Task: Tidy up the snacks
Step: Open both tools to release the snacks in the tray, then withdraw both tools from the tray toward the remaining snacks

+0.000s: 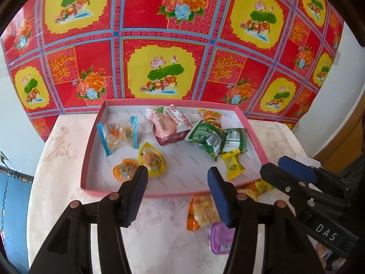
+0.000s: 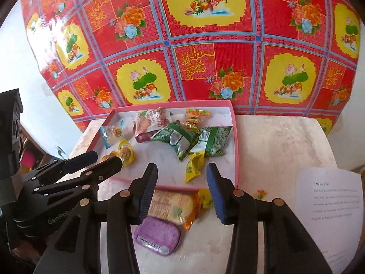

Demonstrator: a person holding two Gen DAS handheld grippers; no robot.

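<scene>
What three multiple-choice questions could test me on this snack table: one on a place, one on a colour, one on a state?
1. Where does the purple packet lie?
A. in the tray
B. on the table in front of the tray
C. on the sheet of paper

2. What colour is the tray's rim?
A. pink
B. blue
C. black

3. How does the right gripper stand?
A. shut on a green packet
B. shut on the sheet of paper
C. open, holding nothing

Answers:
1 B, since the purple packet rests on the pale table on the near side of the tray, beside the orange cracker packet.
2 A, since the rim around the white floor is pink.
3 C, since its fingers stand apart with only the tabletop and the snacks lying on it seen between them.
</scene>
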